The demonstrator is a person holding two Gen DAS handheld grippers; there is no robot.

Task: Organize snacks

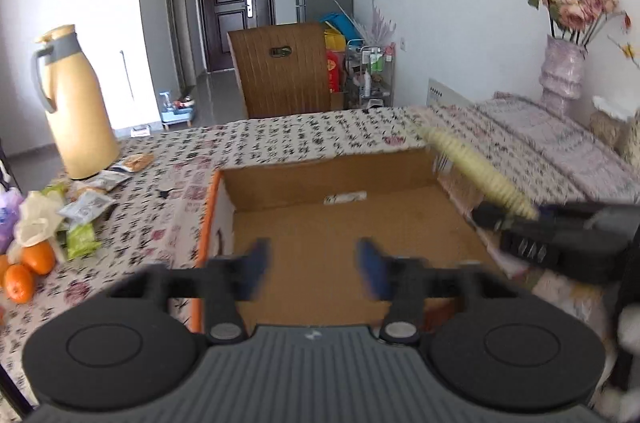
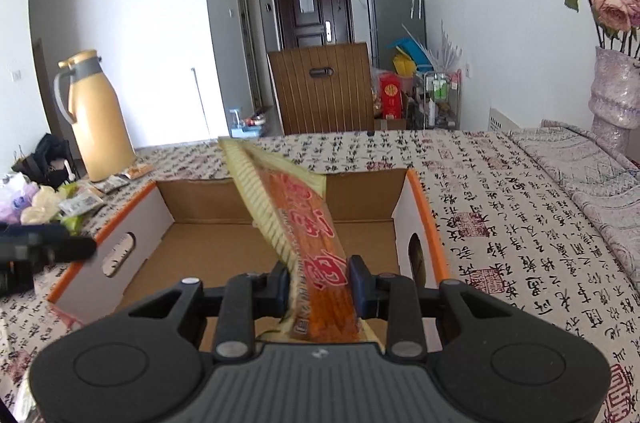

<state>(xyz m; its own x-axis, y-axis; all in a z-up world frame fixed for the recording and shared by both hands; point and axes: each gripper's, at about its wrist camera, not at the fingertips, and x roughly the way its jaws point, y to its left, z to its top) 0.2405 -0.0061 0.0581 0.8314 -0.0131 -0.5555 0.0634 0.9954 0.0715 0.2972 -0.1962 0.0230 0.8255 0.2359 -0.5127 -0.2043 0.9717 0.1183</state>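
Note:
An open cardboard box (image 1: 280,179) with orange rims stands on the patterned tablecloth; in the right wrist view the cardboard box (image 2: 192,199) lies straight ahead. My right gripper (image 2: 320,281) is shut on a long orange snack packet (image 2: 304,223) with a yellow ridged edge, held tilted over the box's near side. That packet (image 1: 476,171) and the right gripper (image 1: 504,219) show at the box's right wall in the left wrist view. My left gripper (image 1: 310,269) is open and empty over the box's near left part. Several loose snack packets (image 1: 86,211) lie left of the box.
A yellow thermos jug (image 1: 76,107) stands at the table's far left, with oranges (image 1: 28,269) and a bag beside the packets. A vase of flowers (image 1: 562,71) stands far right on a folded cloth. A wooden chair (image 1: 280,71) is behind the table.

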